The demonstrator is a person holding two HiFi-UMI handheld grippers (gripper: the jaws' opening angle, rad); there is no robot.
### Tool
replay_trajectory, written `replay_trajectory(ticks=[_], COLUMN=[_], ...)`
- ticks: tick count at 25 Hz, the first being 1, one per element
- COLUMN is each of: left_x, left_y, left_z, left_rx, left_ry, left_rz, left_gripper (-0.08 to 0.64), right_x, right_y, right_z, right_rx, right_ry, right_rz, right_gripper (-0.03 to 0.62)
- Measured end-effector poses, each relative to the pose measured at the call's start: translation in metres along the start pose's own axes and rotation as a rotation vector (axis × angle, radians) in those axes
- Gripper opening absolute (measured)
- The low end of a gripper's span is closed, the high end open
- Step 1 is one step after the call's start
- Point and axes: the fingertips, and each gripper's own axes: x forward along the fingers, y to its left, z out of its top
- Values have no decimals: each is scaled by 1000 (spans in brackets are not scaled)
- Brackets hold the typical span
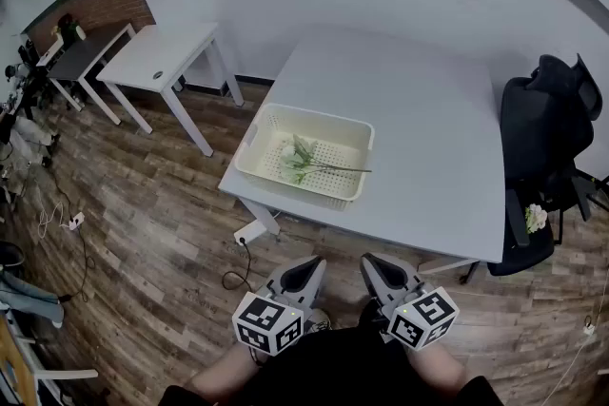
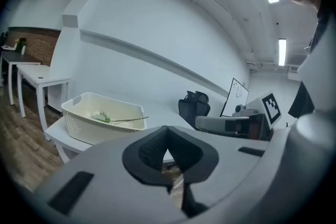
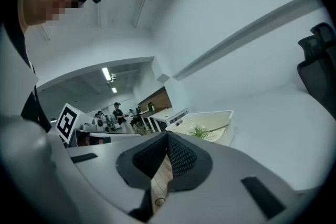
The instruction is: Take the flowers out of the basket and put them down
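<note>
Flowers [image 1: 297, 161] lie in the basket [image 1: 285, 114] at the worktop's [image 1: 428, 138] near-left corner. They look light, floppy and crushable, so the thin stem [image 1: 347, 169] is probably the spot to pinch. Left tool [image 1: 306, 269] and right tool [image 1: 377, 265] are both clenched on nothing, well short of the worktop.

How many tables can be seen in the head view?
3. The big white table in the middle holds the basket; a smaller white table stands to its left; a dark table stands further left by the brick wall. Others may be hidden.
</note>
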Motion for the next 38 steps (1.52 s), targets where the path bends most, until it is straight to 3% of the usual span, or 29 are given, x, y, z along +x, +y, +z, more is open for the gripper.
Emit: replay_trajectory(ticks=[15, 38], left_x=[1, 23], left_y=[-1, 8], left_z=[-3, -6], left_rx=[-6, -60], left_ry=[5, 32], left_rz=[2, 52], left_gripper=[6, 6], right_x=[-1, 15], right_y=[0, -23], right_z=[4, 9], right_rx=[47, 46], right_ry=[-22, 45], right_rz=[14, 53], right_gripper=[23, 23])
